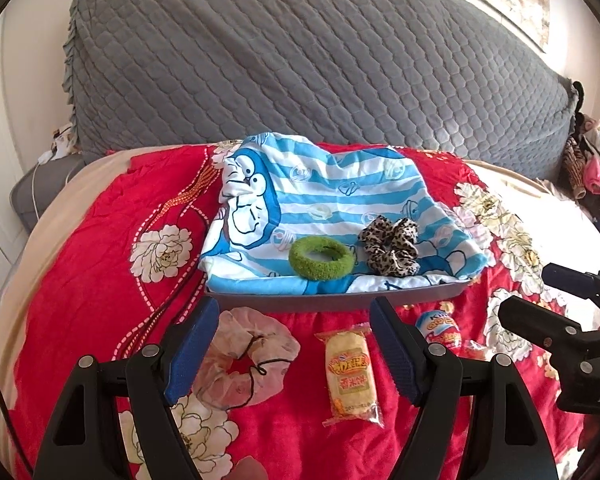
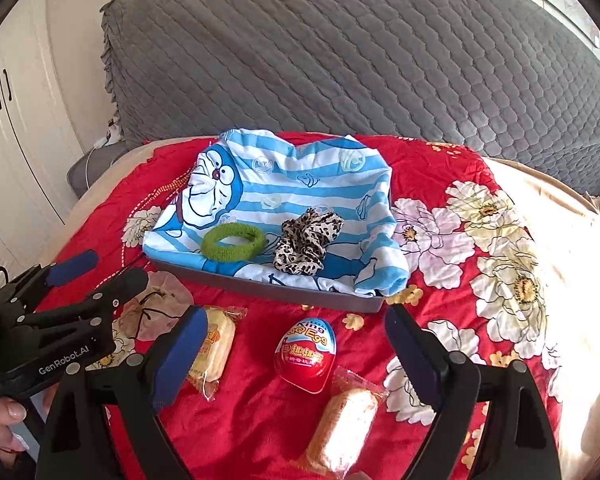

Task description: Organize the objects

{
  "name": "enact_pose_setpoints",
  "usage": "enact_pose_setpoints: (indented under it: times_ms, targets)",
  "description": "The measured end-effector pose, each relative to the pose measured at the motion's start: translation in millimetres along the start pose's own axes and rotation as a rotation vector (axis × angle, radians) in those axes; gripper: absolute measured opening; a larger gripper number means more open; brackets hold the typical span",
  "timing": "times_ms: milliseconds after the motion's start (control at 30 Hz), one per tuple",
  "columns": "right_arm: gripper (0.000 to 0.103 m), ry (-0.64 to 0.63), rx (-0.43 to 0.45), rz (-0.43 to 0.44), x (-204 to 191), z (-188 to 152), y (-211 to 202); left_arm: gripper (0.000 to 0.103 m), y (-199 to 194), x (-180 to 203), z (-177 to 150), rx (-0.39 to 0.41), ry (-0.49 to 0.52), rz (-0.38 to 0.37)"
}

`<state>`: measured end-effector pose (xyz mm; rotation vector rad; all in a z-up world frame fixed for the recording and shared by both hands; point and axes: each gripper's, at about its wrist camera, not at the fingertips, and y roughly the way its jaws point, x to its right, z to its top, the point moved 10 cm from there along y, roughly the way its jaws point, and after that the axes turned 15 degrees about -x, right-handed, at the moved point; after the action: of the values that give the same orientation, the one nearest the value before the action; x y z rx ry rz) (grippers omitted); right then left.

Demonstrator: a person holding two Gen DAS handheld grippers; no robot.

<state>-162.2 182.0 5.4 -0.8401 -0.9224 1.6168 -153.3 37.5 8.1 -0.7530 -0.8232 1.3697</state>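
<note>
Both tools hang wide and empty: left tool (image 1: 294, 350), right tool (image 2: 296, 354). Done: green hair ring (image 1: 321, 257) and leopard scrunchie (image 1: 391, 250) lie in the cloth-lined tray (image 1: 300, 303). Left on the bed's near edge: pink scrunchie (image 1: 252, 356), two snack packets (image 2: 216, 346) (image 2: 342, 424), toy egg (image 2: 306, 354).

Home bedroom — floral bedspread (image 1: 100, 280) (quilted headboard (image 1: 300, 60))

Two scrunchies (image 2: 268, 244) are laid in the tray (image 2: 260, 286), on its cloth (image 2: 300, 184). Before the tray, on the bed (image 2: 440, 168), an egg (image 2: 305, 354) is flanked by two snack packs (image 2: 214, 350).
</note>
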Motion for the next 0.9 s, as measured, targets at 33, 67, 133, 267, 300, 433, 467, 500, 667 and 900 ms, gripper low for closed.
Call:
enact_pose_setpoints:
  times_ms: [33, 67, 133, 267, 300, 433, 467, 500, 667, 900]
  targets:
    - [0.090, 0.003, 0.003, 0.000, 0.4, -0.5, -2.7, 0.079, -2.1, 0.9, -0.5, 0.002, 0.001, 0.001]
    - [0.090, 0.005, 0.007, 0.003, 0.7, -0.6, -4.8, 0.079, -4.5, 1.9, -1.1, 0.003, 0.006, 0.004]
    - [0.090, 0.002, 0.014, 0.006, -0.6, -2.2, -9.3, 0.079, -8.9, 3.1, -2.2, 0.007, 0.011, 0.009]
    - [0.090, -0.010, 0.025, 0.019, -5.7, -7.0, -18.5, 0.079, -17.4, 5.5, -4.7, 0.010, 0.017, 0.014]
    - [0.090, -0.010, 0.026, 0.017, -5.9, -8.2, -20.3, 0.079, -19.2, 6.0, -5.2, 0.012, 0.019, 0.015]
    - [0.090, -0.010, 0.034, 0.026, -7.8, -13.4, -26.8, 0.079, -24.5, 8.1, -8.4, 0.014, 0.015, 0.011]
    - [0.090, -0.010, 0.032, 0.031, -8.3, -14.5, -28.1, 0.079, -25.4, 9.0, -9.8, 0.012, 0.017, 0.010]
    - [0.090, -0.010, 0.035, 0.034, -8.5, -15.1, -29.7, 0.079, -26.5, 9.4, -11.1, 0.014, 0.019, 0.014]
    - [0.090, -0.004, 0.044, 0.039, -8.0, -15.0, -35.4, 0.079, -31.2, 12.1, -16.2, 0.011, 0.029, 0.025]
    - [0.090, -0.011, 0.052, 0.042, -9.8, -16.2, -40.4, 0.079, -36.0, 10.5, -21.4, 0.013, 0.031, 0.033]
